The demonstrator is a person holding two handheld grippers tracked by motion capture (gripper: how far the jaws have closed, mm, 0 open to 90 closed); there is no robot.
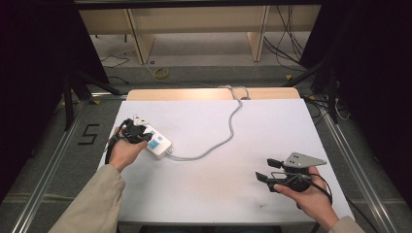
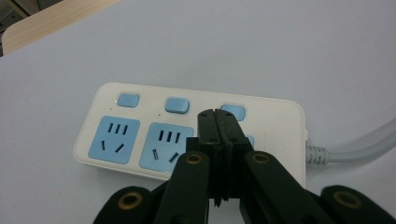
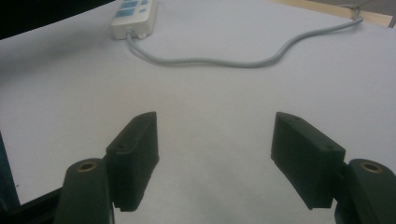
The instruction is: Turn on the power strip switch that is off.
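Bare table (image 1: 233,179) between hands, cord (image 1: 228,133) crossing centre, power strip (image 1: 158,143) left

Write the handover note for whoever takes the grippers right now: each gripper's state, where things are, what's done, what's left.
Left gripper: jaws shut together, empty, tips over the power strip at its third blue switch; whether they touch it I cannot tell.
Right gripper: open, empty, over bare table at the near right.
Power strip lies at the table's left, its cable running to the far edge.
Nothing is plugged in. Likely left: pressing the switch.
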